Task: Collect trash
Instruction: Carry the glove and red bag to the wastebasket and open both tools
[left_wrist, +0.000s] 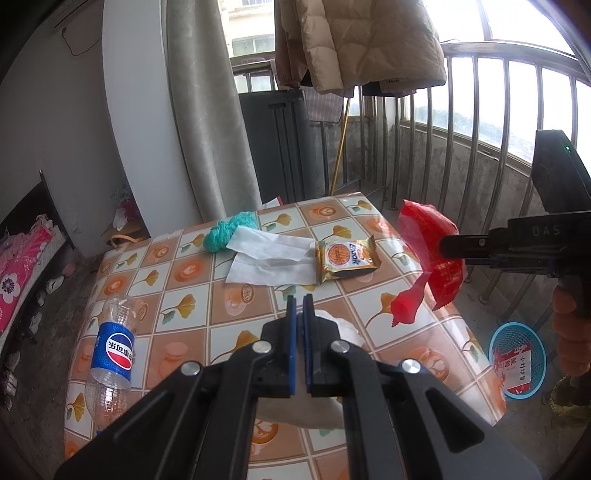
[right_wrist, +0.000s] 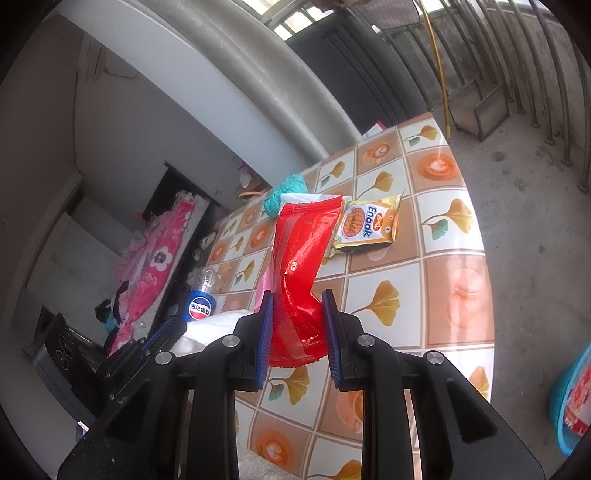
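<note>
A red plastic wrapper (right_wrist: 295, 266) hangs above the table with my right gripper (right_wrist: 297, 295) shut on its lower part. In the left wrist view that wrapper (left_wrist: 432, 243) and the right gripper (left_wrist: 448, 246) are at the right, over the table's edge. My left gripper (left_wrist: 300, 301) is shut on a crumpled white tissue (left_wrist: 343, 328) that bulges under its fingers. On the tiled tablecloth (left_wrist: 177, 269) lie an empty Pepsi bottle (left_wrist: 110, 354), flat white tissues (left_wrist: 269, 258), a gold snack packet (left_wrist: 345, 258) and a teal yarn ball (left_wrist: 229, 230).
A blue mesh basket (left_wrist: 517, 360) with a red-and-white packet in it stands on the floor right of the table. A metal railing (left_wrist: 454, 147), a curtain (left_wrist: 210, 129) and a hanging coat (left_wrist: 362, 40) are beyond the table. A bed with pink bedding (right_wrist: 159, 266) is to the left.
</note>
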